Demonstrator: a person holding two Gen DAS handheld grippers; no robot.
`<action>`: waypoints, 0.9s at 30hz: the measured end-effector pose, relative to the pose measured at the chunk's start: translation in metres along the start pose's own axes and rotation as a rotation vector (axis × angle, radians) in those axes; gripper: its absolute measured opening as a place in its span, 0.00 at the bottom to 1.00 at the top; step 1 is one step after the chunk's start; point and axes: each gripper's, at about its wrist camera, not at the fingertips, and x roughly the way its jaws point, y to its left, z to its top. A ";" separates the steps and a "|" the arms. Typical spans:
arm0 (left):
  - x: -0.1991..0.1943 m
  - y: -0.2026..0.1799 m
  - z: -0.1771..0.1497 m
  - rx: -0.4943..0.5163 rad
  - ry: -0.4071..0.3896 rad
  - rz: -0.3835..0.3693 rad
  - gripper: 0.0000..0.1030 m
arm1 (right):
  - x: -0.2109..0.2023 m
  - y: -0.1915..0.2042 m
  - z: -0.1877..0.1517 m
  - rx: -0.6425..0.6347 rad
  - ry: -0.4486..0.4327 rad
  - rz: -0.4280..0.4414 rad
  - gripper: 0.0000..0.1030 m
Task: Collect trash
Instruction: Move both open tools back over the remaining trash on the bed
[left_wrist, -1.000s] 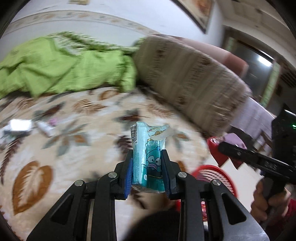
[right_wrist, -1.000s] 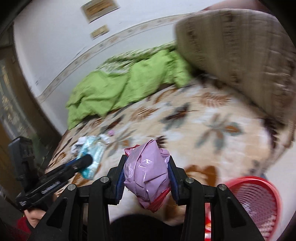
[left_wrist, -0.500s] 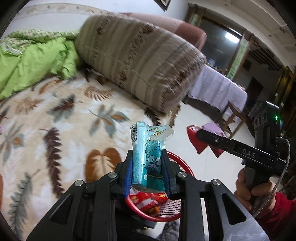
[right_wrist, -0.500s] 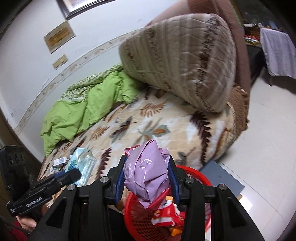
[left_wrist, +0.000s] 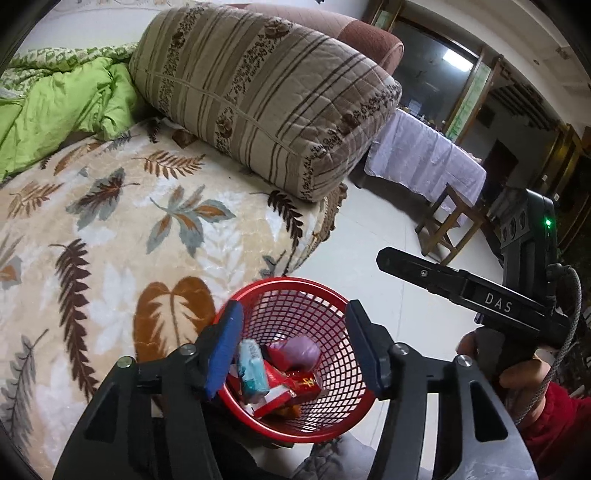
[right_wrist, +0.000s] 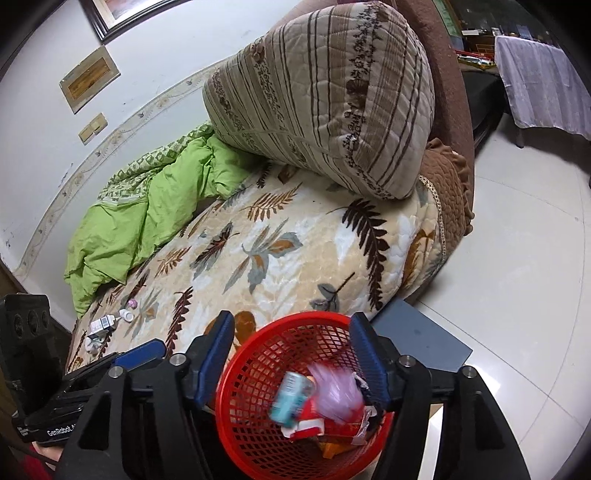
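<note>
The teal wrapper (left_wrist: 252, 371) and purple bag (left_wrist: 300, 350) lie in the red basket (left_wrist: 334, 415) below both claws, left (left_wrist: 293, 350) and right (right_wrist: 291, 363) spread wide and empty, the wrappers blurred in the right view.

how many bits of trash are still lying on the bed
3, possibly more: a small carton, a white cap-like piece and a crumpled white scrap, clustered near the green quilt.
</note>
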 end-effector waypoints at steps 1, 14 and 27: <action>-0.005 0.002 -0.001 -0.003 -0.011 0.015 0.61 | 0.001 0.004 0.001 -0.006 0.003 0.002 0.69; -0.066 0.060 -0.008 -0.103 -0.112 0.188 0.64 | 0.029 0.084 -0.011 -0.205 0.058 0.154 0.70; -0.131 0.154 -0.027 -0.297 -0.208 0.369 0.64 | 0.079 0.176 -0.023 -0.346 0.149 0.299 0.70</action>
